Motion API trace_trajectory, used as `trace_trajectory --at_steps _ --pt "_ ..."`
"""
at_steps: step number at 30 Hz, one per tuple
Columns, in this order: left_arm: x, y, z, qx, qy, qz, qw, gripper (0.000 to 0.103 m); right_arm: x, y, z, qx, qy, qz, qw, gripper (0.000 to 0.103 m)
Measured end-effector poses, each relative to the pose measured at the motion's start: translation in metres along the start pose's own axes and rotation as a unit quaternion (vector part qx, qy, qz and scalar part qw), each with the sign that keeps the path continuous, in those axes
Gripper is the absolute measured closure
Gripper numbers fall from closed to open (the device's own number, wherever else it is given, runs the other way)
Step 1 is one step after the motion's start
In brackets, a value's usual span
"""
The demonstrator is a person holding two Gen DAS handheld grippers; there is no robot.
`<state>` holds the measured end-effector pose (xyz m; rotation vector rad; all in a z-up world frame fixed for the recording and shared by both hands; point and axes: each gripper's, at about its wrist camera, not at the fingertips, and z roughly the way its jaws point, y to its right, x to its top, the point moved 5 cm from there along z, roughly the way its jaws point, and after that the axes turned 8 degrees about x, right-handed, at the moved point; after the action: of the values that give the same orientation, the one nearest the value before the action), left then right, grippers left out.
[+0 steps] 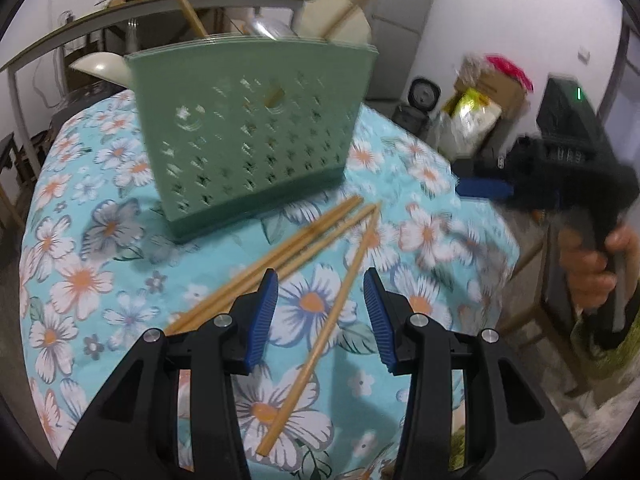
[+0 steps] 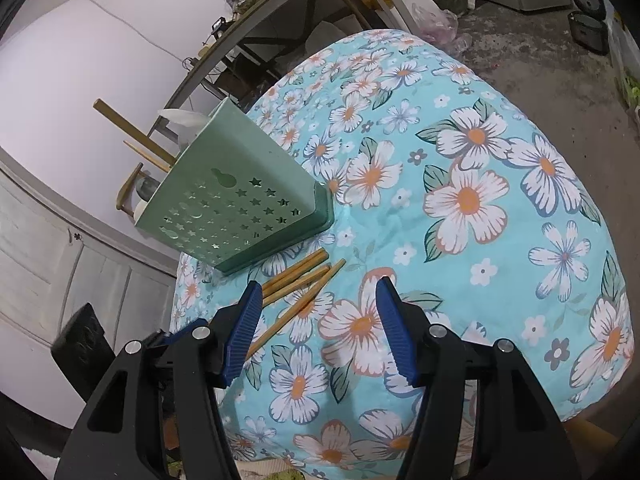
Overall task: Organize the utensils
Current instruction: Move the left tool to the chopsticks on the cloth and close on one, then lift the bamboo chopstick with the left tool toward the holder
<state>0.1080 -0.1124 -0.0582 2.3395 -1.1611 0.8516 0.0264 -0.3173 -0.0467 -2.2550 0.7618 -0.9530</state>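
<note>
With both sets of jaws parted and empty, the loose chopstick (image 1: 320, 320) lying on the floral cloth (image 1: 100, 280) between the left gripper (image 1: 320, 312) pads is best pinched squarely near its middle, then stood in the green holder (image 1: 248, 128), while the right gripper (image 2: 320, 328) is kept clear.

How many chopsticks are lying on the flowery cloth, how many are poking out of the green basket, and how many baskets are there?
Loose chopsticks on the cloth: 3
Chopsticks standing in the basket: 2
Green basket: 1
Total: 6 things
</note>
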Motion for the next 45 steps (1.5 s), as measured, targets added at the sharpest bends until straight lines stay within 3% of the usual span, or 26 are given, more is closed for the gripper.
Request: trace_trajectory --at_steps 5,14,22,28,32,37,45 --pt "-0.013 0.017 0.019 0.022 -0.027 0.059 0.9976 0.061 -0.001 0.004 0.002 0.003 -0.003 0.005 1.0 0.045" --pt "-0.023 0.022 0.036 0.049 -0.045 0.1 0.9927 0.089 -0.001 0.007 0.0 0.008 0.002 0.007 1.0 0.045" --pt "-0.029 0.032 0.032 0.052 -0.048 0.139 0.9877 0.097 -0.001 0.01 -0.001 0.015 0.003 0.013 1.0 0.045" --pt "-0.039 0.026 0.019 0.057 -0.068 0.159 0.9834 0.097 -0.002 0.013 -0.002 0.019 0.005 0.016 1.0 0.045" --pt "-0.036 0.016 0.018 0.039 -0.092 0.138 0.9854 0.096 -0.002 0.013 -0.002 0.024 0.004 0.017 1.0 0.045" --pt "-0.026 0.014 0.032 0.007 -0.125 0.108 0.9862 0.081 -0.003 0.014 -0.001 0.025 0.003 0.018 1.0 0.045" --pt "0.002 0.025 0.06 -0.008 -0.15 0.117 0.9817 0.08 -0.003 0.019 0.0 0.025 0.004 0.025 0.999 0.045"
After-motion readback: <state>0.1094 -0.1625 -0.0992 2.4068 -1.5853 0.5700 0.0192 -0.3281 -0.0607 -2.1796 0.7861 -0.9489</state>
